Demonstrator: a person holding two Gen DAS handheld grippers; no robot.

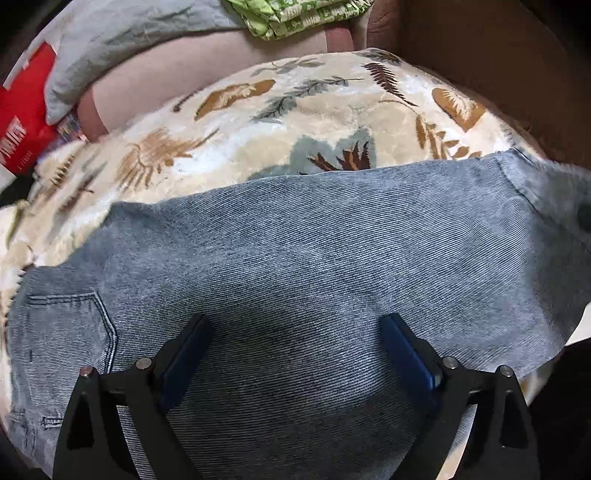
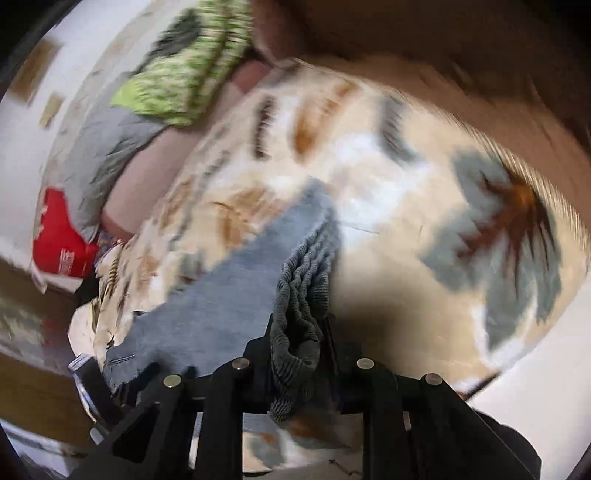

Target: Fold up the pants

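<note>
My right gripper (image 2: 301, 332) pinches a bunched edge of the faded blue denim pants (image 1: 295, 258) spread across a cream leaf-print fleece blanket (image 1: 258, 122), my left gripper (image 1: 297, 332) hovering wide open, empty.

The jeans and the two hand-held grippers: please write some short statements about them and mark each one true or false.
1. The left hand-held gripper is open over the jeans. True.
2. The right hand-held gripper is open and holds nothing. False: it is shut on a bunched fold of the jeans.
3. The jeans lie on a leaf-patterned blanket. True.
4. A back pocket shows left of the left hand-held gripper. True.
5. The jeans are black. False: they are faded blue denim.
6. The green patterned cloth lies on top of the jeans. False: it lies apart, beyond the blanket.
</note>
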